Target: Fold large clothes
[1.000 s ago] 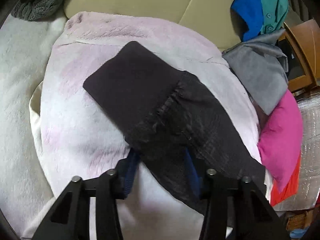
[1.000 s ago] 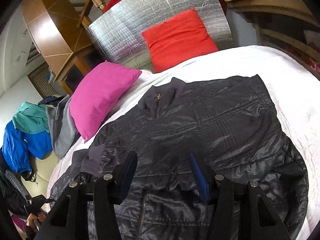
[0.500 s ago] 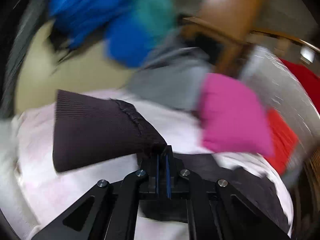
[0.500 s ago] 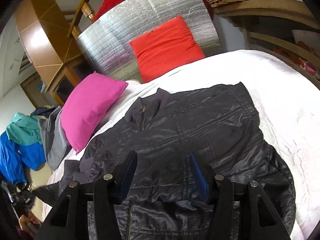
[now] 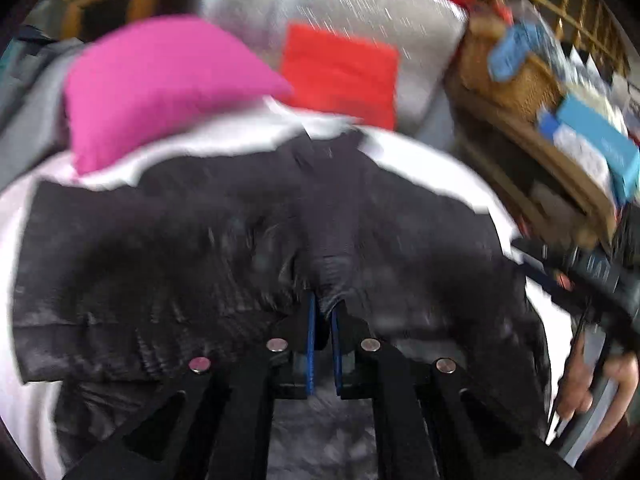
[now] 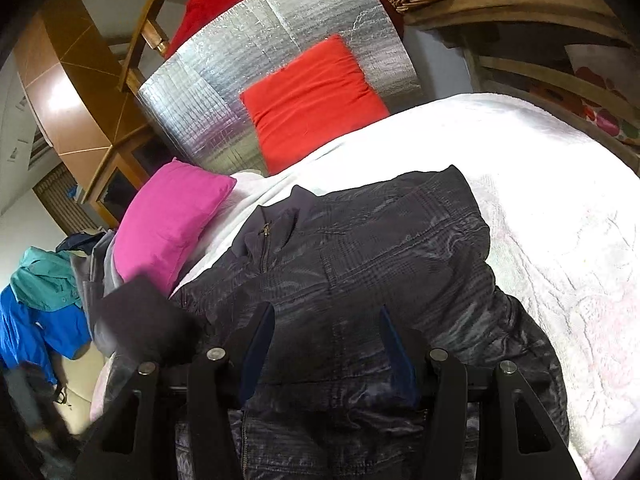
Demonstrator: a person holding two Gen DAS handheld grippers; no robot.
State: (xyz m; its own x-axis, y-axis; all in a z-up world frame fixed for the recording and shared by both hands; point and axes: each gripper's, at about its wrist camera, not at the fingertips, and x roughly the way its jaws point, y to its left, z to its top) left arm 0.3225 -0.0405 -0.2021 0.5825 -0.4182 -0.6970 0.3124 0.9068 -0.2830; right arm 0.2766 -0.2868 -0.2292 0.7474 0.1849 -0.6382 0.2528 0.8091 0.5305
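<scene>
White fleecy bed carries a glossy quilted dark jacket below the pink pillow. Left gripper pinches its ribbed sleeve cuff; right gripper hovers apart above it.

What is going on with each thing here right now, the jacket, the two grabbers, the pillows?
Black jacket: spread on the white bedcover, zipped at the collar, one sleeve lifted.
Left gripper: shut on jacket fabric.
Right gripper: open, over the jacket.
Pink pillow: lying beside the collar.
Red pillow: propped upright.
</scene>
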